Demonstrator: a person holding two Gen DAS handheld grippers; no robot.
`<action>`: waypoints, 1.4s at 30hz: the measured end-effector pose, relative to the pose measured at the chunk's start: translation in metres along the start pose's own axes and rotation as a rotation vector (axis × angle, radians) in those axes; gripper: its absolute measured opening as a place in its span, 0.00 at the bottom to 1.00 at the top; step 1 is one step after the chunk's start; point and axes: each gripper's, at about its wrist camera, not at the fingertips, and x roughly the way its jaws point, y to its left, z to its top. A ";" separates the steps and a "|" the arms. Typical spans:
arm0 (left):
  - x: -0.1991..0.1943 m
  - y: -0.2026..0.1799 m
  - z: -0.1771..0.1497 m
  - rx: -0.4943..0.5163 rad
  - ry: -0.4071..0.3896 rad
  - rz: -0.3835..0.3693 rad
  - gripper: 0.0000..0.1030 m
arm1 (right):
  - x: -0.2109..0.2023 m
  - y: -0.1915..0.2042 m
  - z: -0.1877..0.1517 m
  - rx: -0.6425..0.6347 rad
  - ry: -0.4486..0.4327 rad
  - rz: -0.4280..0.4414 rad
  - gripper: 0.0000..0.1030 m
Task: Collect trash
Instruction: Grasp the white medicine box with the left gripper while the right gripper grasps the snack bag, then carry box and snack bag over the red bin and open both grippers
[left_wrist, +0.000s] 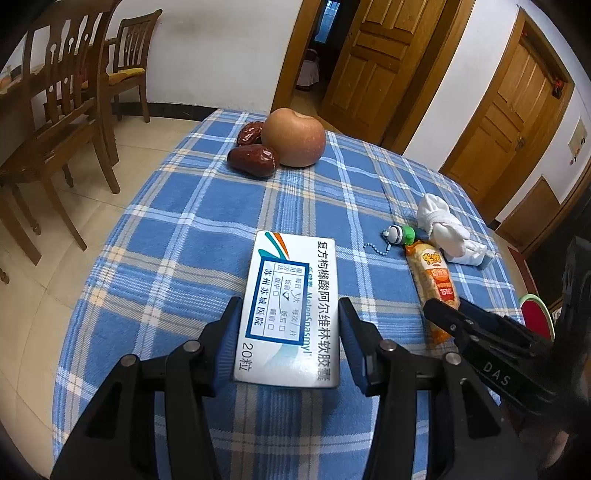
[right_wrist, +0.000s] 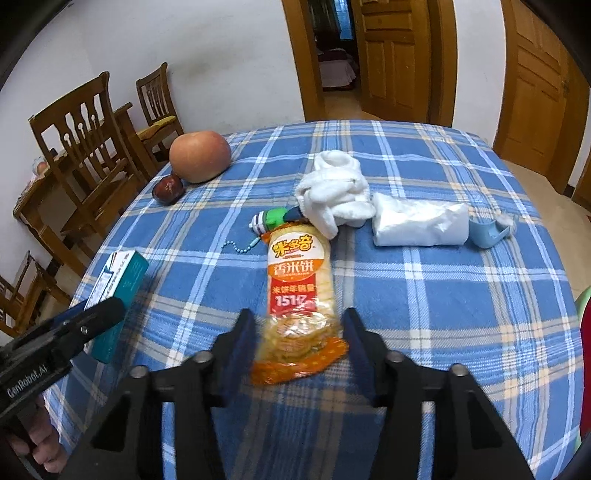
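A white medicine box (left_wrist: 290, 310) with blue print lies flat on the blue plaid tablecloth (left_wrist: 184, 229). My left gripper (left_wrist: 291, 314) is open, one finger on each side of the box's near end, with small gaps. The box also shows at the left of the right wrist view (right_wrist: 118, 284). An orange rice-cracker packet (right_wrist: 301, 295) lies lengthwise in front of my right gripper (right_wrist: 299, 328), which is open with its fingers on either side of the packet's near end. The packet also shows in the left wrist view (left_wrist: 432, 280).
An apple (left_wrist: 293, 136) and two red dates (left_wrist: 253, 158) sit at the far side. A white cloth bundle (right_wrist: 332, 192), a small green-capped toy on a bead chain (right_wrist: 269, 219), a white plastic bag (right_wrist: 419, 221) and a blue cup (right_wrist: 487, 232) lie mid-table. Wooden chairs (left_wrist: 55, 122) stand to the left.
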 end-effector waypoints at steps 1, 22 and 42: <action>-0.001 0.000 0.000 -0.002 -0.003 0.001 0.50 | -0.001 0.000 -0.001 0.002 0.000 0.007 0.43; -0.019 -0.053 -0.014 0.081 0.007 -0.065 0.50 | -0.071 -0.037 -0.056 0.129 -0.054 0.080 0.39; -0.024 -0.173 -0.029 0.282 0.062 -0.244 0.50 | -0.162 -0.150 -0.098 0.359 -0.206 -0.086 0.39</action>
